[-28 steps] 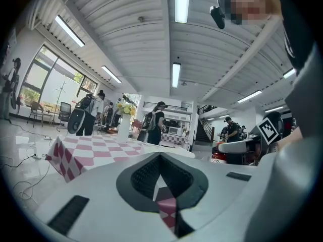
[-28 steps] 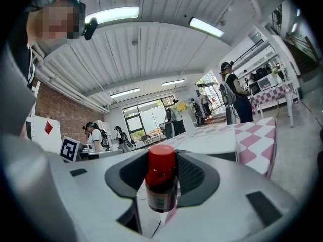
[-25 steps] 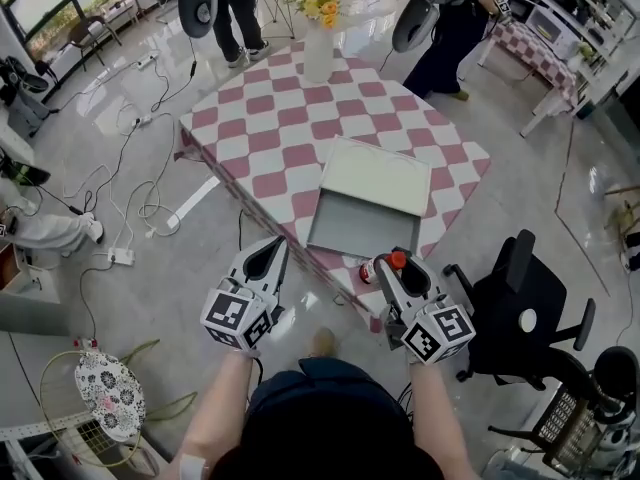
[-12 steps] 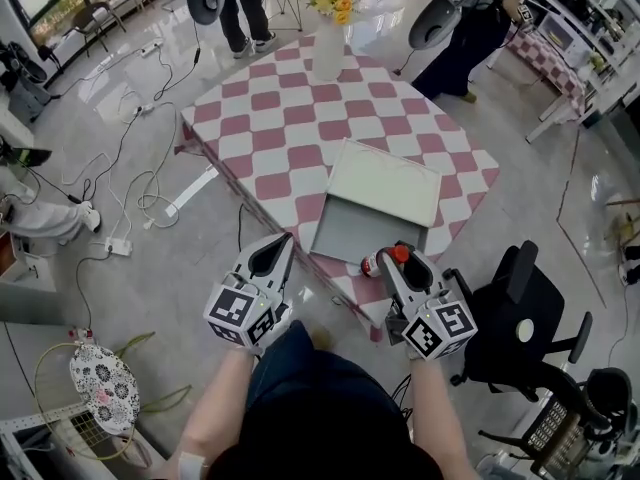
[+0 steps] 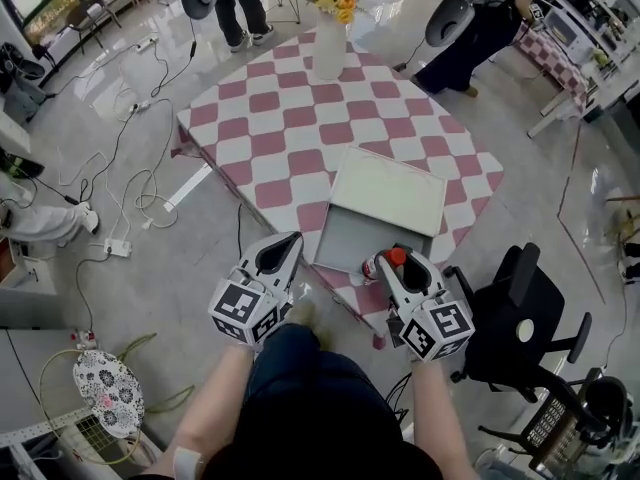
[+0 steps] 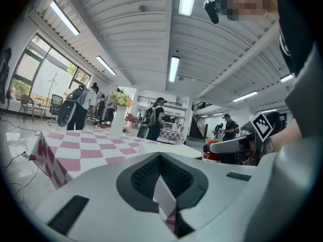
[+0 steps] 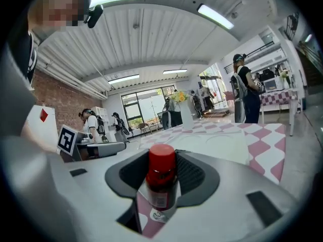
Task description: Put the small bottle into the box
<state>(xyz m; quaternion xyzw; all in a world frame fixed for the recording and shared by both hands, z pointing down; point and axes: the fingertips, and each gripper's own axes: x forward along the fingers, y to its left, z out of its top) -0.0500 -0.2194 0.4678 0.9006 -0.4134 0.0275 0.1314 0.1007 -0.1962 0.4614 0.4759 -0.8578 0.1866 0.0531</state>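
Jaws, right: right gripper point(image 7: 162, 155) grasps the small bottle point(image 7: 161, 188), red cap at the tips.
Jaws, left: left gripper point(image 6: 160, 158) is clenched, with nothing between its 2 jaws.
Table point(image 5: 270, 118): pink-and-white checked cloth; both grippers are at its near edge.
Box point(image 5: 350, 238): open grey tray on the table, white lid laid back.
Vase point(image 5: 328, 53): white, yellow flowers, far edge.
Bottle's place: held at the box's near right edge, not set down inside.
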